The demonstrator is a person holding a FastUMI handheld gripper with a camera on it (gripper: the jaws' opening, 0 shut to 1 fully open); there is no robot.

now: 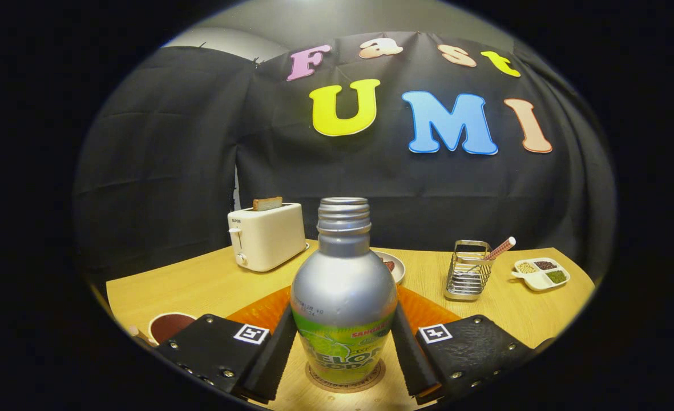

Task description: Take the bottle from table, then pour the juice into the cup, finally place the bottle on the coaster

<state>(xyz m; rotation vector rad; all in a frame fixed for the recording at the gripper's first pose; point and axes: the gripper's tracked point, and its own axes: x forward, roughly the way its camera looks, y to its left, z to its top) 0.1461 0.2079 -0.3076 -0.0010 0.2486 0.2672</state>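
Silver bottle (343, 297) stands upright on a round coaster (345, 381), the gripper (343, 354) fingers grasping its sides; a cup (168, 325) sits near left.

I saw a toaster (268, 236) standing at the back of the wooden table (211, 282), a slice of bread (267, 202) poking out of its top. To the right of the toaster lay a plate (394, 266), partly hidden. Farther right of it stood a wire basket (467, 270) with a striped straw (499, 249) leaning out. Farthest from the toaster sat a divided dish (540, 273) of seeds.
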